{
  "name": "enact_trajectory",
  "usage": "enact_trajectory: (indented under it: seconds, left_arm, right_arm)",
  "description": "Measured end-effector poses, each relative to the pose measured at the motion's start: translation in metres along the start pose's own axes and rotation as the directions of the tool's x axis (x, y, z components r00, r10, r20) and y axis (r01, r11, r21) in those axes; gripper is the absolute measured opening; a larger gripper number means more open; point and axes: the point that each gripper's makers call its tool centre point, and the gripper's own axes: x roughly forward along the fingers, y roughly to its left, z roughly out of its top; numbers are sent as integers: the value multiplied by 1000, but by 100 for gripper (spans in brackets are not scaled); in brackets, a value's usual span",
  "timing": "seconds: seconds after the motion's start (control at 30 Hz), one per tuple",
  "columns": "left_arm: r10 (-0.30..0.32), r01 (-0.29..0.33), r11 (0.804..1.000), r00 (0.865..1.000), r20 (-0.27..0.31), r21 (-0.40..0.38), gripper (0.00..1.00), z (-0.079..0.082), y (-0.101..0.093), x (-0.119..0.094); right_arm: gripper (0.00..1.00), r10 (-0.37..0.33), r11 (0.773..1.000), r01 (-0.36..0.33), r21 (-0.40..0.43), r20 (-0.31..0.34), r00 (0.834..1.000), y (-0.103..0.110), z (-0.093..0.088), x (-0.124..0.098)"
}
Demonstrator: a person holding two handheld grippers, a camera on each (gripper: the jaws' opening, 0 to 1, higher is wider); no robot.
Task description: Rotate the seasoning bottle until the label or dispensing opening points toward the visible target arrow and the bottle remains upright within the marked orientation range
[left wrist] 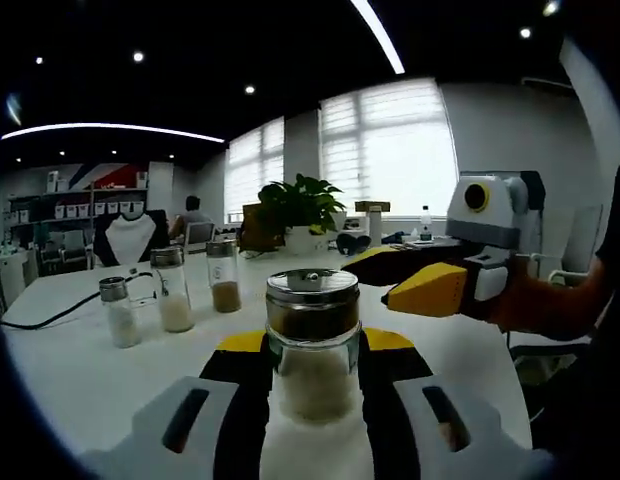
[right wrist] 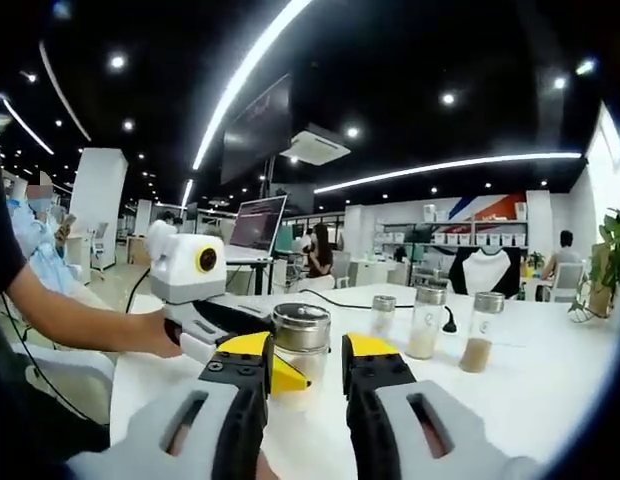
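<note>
The seasoning bottle [left wrist: 312, 340] is a glass jar with a steel lid and pale grains inside. It stands upright on the white table [left wrist: 80, 370]. My left gripper [left wrist: 312, 348] is shut on its glass body, one jaw on each side. My right gripper [left wrist: 415, 282] hovers just right of the bottle, apart from it. In the right gripper view the bottle [right wrist: 301, 345] stands just beyond my right gripper [right wrist: 308, 362], whose jaws are open with a wide gap. There the left gripper [right wrist: 280, 368] comes in from the left, held by a person's hand.
Three more seasoning bottles [left wrist: 173, 290] stand in a row to the left on the table; in the right gripper view these bottles [right wrist: 426, 320] are at the right. A black cable [left wrist: 50, 315] runs along the left. A potted plant [left wrist: 302, 205] stands at the far edge.
</note>
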Motion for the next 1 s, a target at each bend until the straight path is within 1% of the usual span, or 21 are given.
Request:
enact_trajectory:
  seconds: [0.13, 0.2, 0.27, 0.33, 0.4, 0.57, 0.63, 0.7, 0.73, 0.9, 0.97, 1.0]
  left_arm:
    - [-27, 27, 1000, 1000, 6, 5, 35, 1, -10, 0]
    - [-52, 52, 999, 999, 7, 12, 35, 1, -15, 1]
    - [-61, 61, 998, 998, 6, 13, 35, 0, -17, 0]
    - [-84, 84, 996, 996, 1, 30, 35, -1, -23, 0]
    - [-95, 95, 995, 996, -5, 35, 35, -2, -25, 0]
    - [-154, 155, 987, 988, -13, 44, 35, -4, -34, -3]
    - [-164, 164, 985, 986, -15, 46, 35, -4, -35, -4]
    - [-210, 211, 976, 977, -17, 47, 35, -4, -42, -7]
    - [-222, 223, 973, 975, -22, 54, 35, -5, -45, -7]
    - [-226, 228, 971, 974, -32, 71, 35, -7, -47, -8]
    - [-236, 237, 970, 972, -17, 57, 35, -6, -49, -8]
    - [-239, 238, 970, 971, 10, 51, 36, -3, -49, -8]
  right_arm:
    - [26, 22, 1000, -22, 3, -20, 1000, 4, -2, 4]
    - [26, 29, 999, -28, 14, -21, 999, 6, -3, 5]
    - [26, 51, 998, -50, 40, -24, 998, 9, -3, 5]
    - [26, 60, 998, -59, 34, -28, 998, 12, -4, 5]
    - [27, 67, 997, -66, 33, -33, 997, 13, -5, 4]
    - [28, 110, 993, -108, 43, -32, 993, 20, -7, 1]
    - [28, 119, 992, -117, 48, -33, 992, 21, -7, 1]
    - [28, 159, 985, -157, 69, -24, 987, 28, -8, -1]
    - [29, 170, 983, -168, 78, -26, 985, 30, -9, -1]
    - [29, 163, 985, -160, 60, -42, 986, 35, -11, -2]
    - [28, 154, 986, -151, 66, -42, 987, 35, -9, -3]
    - [28, 144, 987, -141, 71, -38, 989, 34, -8, -3]
